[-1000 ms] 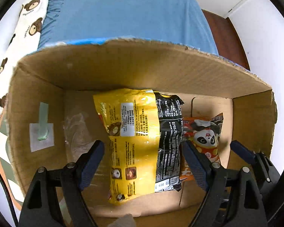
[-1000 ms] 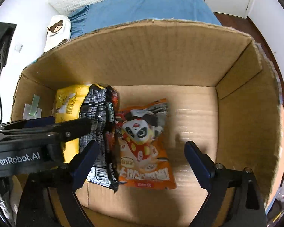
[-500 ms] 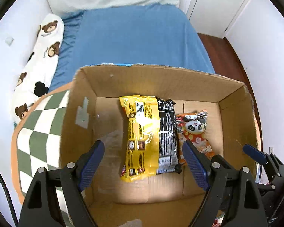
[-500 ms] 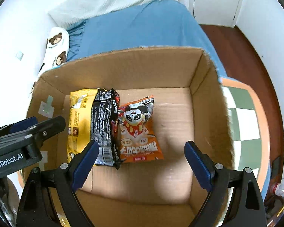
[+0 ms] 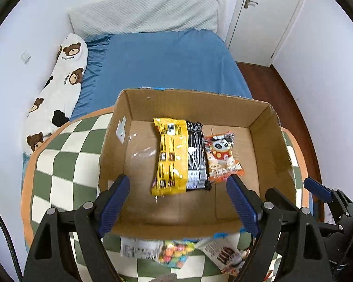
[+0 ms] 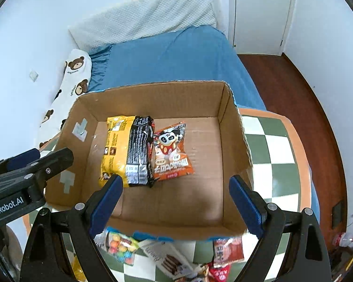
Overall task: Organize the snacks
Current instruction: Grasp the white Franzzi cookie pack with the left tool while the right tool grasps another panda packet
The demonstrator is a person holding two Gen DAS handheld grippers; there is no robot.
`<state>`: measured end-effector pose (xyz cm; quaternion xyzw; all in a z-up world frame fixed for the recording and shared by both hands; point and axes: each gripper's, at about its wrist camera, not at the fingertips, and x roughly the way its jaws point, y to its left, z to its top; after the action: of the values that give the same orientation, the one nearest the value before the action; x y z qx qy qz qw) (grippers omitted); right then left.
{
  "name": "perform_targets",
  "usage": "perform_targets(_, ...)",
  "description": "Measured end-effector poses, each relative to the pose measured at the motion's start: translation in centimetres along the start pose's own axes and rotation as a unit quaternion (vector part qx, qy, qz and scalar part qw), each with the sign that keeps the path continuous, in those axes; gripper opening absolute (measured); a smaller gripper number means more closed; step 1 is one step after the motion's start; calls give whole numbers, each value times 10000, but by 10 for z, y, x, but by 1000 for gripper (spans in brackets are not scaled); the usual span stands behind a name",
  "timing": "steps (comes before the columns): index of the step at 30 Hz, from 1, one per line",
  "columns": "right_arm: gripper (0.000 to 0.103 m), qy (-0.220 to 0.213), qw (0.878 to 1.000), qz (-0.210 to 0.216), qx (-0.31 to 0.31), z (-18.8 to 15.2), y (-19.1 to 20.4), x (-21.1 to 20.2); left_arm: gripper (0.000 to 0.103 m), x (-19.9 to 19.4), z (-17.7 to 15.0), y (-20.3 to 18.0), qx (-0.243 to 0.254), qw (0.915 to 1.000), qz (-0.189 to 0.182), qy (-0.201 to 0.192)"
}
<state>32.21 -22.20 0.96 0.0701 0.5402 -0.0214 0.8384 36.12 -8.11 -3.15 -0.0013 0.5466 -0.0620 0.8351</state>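
An open cardboard box [image 5: 190,225] [image 6: 233,145] sits on a green-and-white checked table. Inside lie a yellow snack pack [image 5: 170,156] [image 6: 115,148], a black pack [image 5: 196,158] [image 6: 140,150] beside it, and an orange panda pack [image 5: 223,156] [image 6: 170,152]. My left gripper [image 5: 180,202] is open and empty above the box's near edge. My right gripper [image 6: 176,199] is open and empty, also above the near edge. Loose snacks lie in front of the box: a colourful candy bag [image 5: 174,253] [image 6: 120,244], a white cake pack [image 5: 223,256] [image 6: 169,258] and a red pack [image 6: 226,251].
The checked table [image 5: 58,169] [image 6: 275,145] stands against a blue bed [image 5: 162,65]. A bear-print pillow [image 5: 58,87] lies along the left wall. A white door [image 6: 258,14] and brown floor [image 6: 289,87] are at the right.
Both grippers have pulled up and back out of the box, open and empty. The three packs inside lie unmoved. The snacks in front of the box have come into view.
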Motion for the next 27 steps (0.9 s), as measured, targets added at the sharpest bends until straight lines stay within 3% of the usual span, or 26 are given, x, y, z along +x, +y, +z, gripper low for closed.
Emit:
perform_targets(4, 94, -1, 9999, 72, 107, -22, -4, -16, 84, -11, -27, 4, -52, 10000, -11, 24)
perform_targets(10, 94, 331, 9985, 180, 400, -81, -20, -21, 84, -13, -98, 3, 146, 9993, 221, 270)
perform_targets(14, 94, 781, 9942, 234, 703, -134, -40, -12, 84, 10, -157, 3, 210, 9960, 249, 837)
perform_targets(20, 94, 1523, 9835, 154, 964, -219, -78, 10, 84, 60, -239, 6, 88, 9826, 253, 1836)
perform_targets(24, 92, 1538, 9851, 31, 774, -242, -89, 23, 83, 82, -257, 6, -356, 9737, -28, 2250)
perform_targets(27, 86, 1448, 9879, -69, 554, -245, -85, 35, 83, 89, -250, -3, -568, 9725, -111, 2255)
